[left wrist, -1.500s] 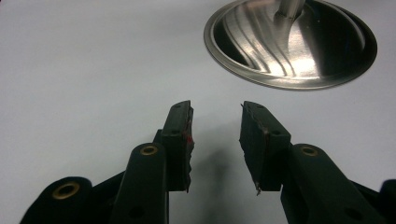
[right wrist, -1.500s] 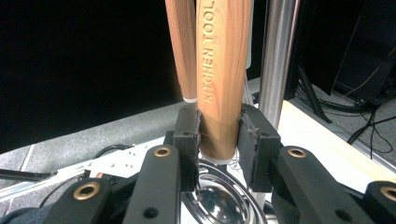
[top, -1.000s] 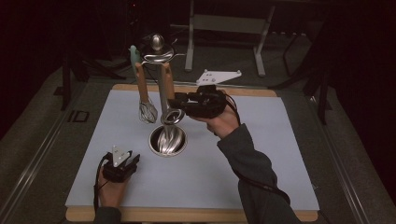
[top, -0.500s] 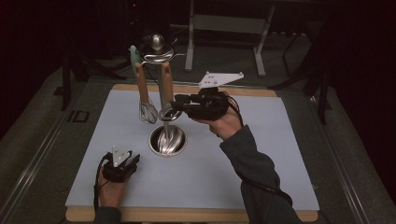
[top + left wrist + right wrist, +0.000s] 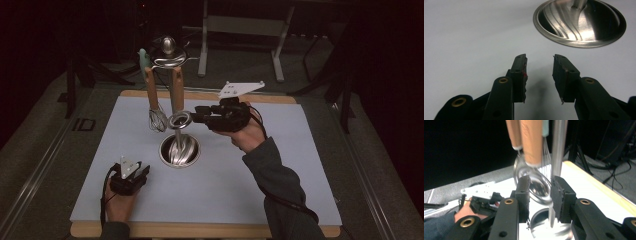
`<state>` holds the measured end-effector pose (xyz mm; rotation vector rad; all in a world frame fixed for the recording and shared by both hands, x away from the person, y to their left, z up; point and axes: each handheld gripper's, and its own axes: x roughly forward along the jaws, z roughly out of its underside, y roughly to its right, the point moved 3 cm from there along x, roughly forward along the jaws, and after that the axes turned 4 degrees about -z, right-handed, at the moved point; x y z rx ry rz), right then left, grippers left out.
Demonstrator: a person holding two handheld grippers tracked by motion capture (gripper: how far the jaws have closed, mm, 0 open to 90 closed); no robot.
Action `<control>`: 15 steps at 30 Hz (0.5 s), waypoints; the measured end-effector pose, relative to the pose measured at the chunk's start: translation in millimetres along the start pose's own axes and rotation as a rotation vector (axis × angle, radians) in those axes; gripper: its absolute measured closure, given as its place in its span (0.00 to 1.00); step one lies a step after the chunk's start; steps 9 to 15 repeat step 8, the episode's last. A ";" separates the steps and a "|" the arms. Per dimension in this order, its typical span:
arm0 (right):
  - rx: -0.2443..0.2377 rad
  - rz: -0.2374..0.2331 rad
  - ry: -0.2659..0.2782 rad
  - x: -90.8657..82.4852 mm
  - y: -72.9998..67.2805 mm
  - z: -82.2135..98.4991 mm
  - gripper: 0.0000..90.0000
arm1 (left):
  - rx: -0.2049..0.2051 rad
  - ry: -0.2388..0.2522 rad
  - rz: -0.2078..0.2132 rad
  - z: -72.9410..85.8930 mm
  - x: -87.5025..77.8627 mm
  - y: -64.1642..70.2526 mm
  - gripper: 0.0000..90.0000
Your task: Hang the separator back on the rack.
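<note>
Right gripper (image 5: pixel 192 116) hovered above the middle of the pale blue mat (image 5: pixel 300 165) in the high view, held in the person's right hand (image 5: pixel 247 137), its jaws pointing left at the round head of a metal strainer (image 5: pixel 180 120). That strainer hung by its wooden handle from a utensil stand (image 5: pixel 169 50), whose round steel base (image 5: pixel 179 150) sat on the mat just below it. A wire whisk (image 5: pixel 157 119) hung left of the strainer, close beside it. Near the front left of the mat, the left gripper (image 5: pixel 137 166) rested low in the person's left hand (image 5: pixel 117 205), well apart from the stand's base.

From the left gripper view, the left gripper (image 5: pixel 539 67) had its jaws spread with nothing between them, lying just over the mat (image 5: pixel 469 37). The shiny, ribbed steel base (image 5: pixel 579 25) lay farther off, toward the upper right.

From the right gripper view, the right gripper (image 5: pixel 540 192) had its jaws spread on either side of the strainer's (image 5: pixel 534 185) round rim, though whether the pads touched it could not be told. The stand's steel pole (image 5: pixel 558 147) rose just behind the right-hand jaw, and two wooden handles (image 5: pixel 531 140) hung above. Farther off at the left, the left hand (image 5: pixel 466 211) held its own gripper on the mat.
</note>
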<state>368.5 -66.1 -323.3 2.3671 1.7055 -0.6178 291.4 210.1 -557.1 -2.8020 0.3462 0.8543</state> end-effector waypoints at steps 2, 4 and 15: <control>0.016 0.010 -0.017 -1.2 4.2 7.0 0.76 | 0.001 -0.002 0.000 0.0 0.2 -0.1 0.71; 0.024 0.015 -0.025 -2.9 8.2 13.4 0.76 | 0.000 -0.006 0.000 0.0 0.5 -0.1 0.70; 0.048 0.027 -0.037 -7.0 15.1 25.3 0.75 | 0.000 -0.009 -0.001 -0.1 1.0 -0.1 0.70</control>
